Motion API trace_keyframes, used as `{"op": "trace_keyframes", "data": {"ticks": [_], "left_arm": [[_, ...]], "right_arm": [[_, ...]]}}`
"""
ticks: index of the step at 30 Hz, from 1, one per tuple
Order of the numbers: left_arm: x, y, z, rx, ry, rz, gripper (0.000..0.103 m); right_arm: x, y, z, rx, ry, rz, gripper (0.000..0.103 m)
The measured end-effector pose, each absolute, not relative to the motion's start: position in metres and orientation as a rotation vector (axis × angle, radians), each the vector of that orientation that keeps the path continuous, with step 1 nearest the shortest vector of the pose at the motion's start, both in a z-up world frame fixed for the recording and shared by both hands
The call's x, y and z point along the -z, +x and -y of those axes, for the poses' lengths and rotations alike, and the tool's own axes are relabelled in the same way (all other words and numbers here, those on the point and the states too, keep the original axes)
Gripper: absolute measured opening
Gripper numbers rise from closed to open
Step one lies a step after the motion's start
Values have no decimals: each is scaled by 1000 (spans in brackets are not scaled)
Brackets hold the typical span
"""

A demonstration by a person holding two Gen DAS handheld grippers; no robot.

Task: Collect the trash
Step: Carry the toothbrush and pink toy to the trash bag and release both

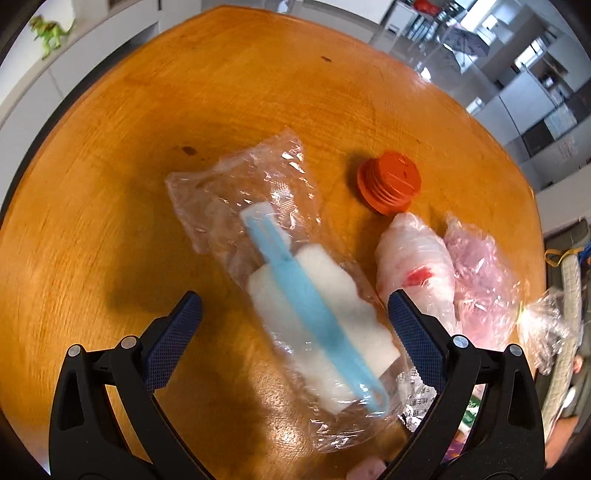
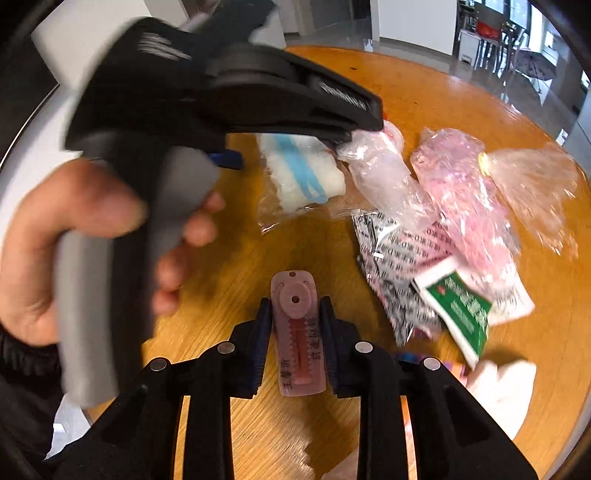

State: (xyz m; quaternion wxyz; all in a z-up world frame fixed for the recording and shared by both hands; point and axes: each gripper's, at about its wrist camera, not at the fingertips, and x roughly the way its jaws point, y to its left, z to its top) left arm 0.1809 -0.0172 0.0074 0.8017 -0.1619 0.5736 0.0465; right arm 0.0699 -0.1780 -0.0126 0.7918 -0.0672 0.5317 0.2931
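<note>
- Wooden and orange-brown, the round table (image 1: 122,155) is the biggest thing here, and it holds all the trash.
- Around it I see a bright room with white walls, grey floor and an open umbrella (image 1: 467,46) far off. A green toy dinosaur (image 1: 46,31) stands on a white ledge.
- On the table lies a clear bag (image 1: 280,258) with white foam and a blue stick inside. Just beside it are a white wrapped bundle (image 1: 417,262), a pink crinkly bag (image 1: 480,288) and an orange cap (image 1: 389,181).
- The left gripper (image 1: 295,314) hangs over the clear bag with its jaws wide apart, one on each side. It holds nothing.
- The right gripper (image 2: 295,332) is squeezed onto a small pink tag (image 2: 297,332) near the table's front edge, with the pads pressing both sides.
- I think this is the picking-up step. Next, the left gripper needs to go lower and pinch the clear bag, which looks slippery and soft.
</note>
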Motion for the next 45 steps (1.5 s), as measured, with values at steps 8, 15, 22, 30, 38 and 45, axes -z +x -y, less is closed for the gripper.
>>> {"op": "trace_keyframes", "data": {"ticks": [8,15,22,30,38,45], "left_arm": [[-18,139,3,62,-300,-1203,49],[-37,60,-34,59,-255,-1119,48],[-53,-16,-72,40,-246,-1032,48],[-55,-101,-134,-22,-275,-934,48],[-46,-207,-218,-131,-311,-879,48],[-16,-286,-295,-361,-380,-895,49]], "right_arm": [[2,32,190,-636,-75,-1109,28],[-6,-13,180,-656,-23,-1094,28],[-9,-37,157,-674,-24,-1093,28],[-13,-88,102,-732,-71,-1089,28],[-6,-138,23,-868,-125,-1108,28],[-2,-211,-68,-1082,-239,-1114,28]]}}
